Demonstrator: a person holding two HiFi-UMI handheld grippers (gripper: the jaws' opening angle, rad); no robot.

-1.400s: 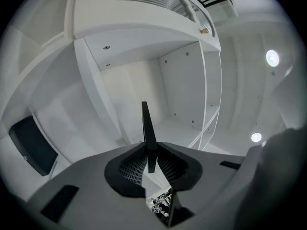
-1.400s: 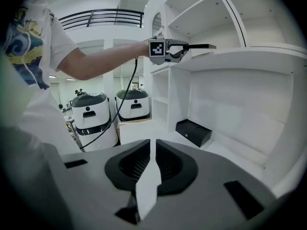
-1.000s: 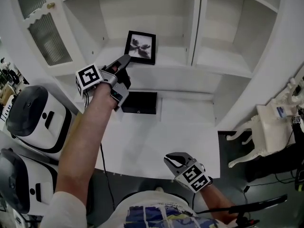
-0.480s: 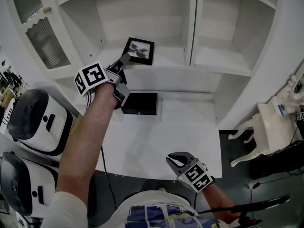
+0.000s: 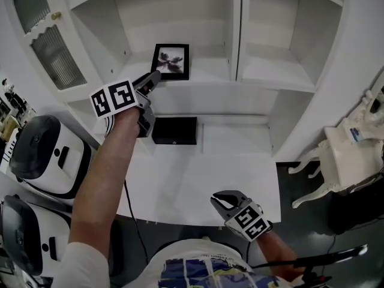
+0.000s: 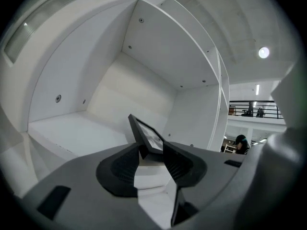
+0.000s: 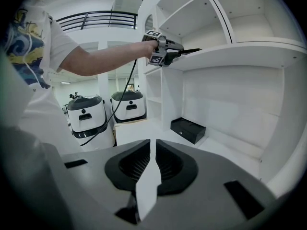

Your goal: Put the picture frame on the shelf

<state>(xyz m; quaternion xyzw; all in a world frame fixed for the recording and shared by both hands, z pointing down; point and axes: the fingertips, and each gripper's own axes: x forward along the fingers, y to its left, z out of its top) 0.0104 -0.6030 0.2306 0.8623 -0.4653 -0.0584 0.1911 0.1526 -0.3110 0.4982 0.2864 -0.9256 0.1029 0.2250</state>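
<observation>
With your left gripper [image 5: 153, 78] opening its jaws about the lower corner of the black rectangular picture frame [image 5: 170, 61], which stands tilted on the white wooden shelf [image 5: 210, 72], and your right gripper [image 5: 219, 200] closed and empty, a crooked withdrawal could snag and topple it.

Bright even light, soft shadows; white shelf [image 5: 204, 77] near blown out. Gripper views: fisheye w/ black corners, lamp [image 6: 264, 52] glare.

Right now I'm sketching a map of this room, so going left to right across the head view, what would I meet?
white machine → picture frame → right gripper → white table. The black box and the left gripper are left out, since both overlap the frame's span.
</observation>
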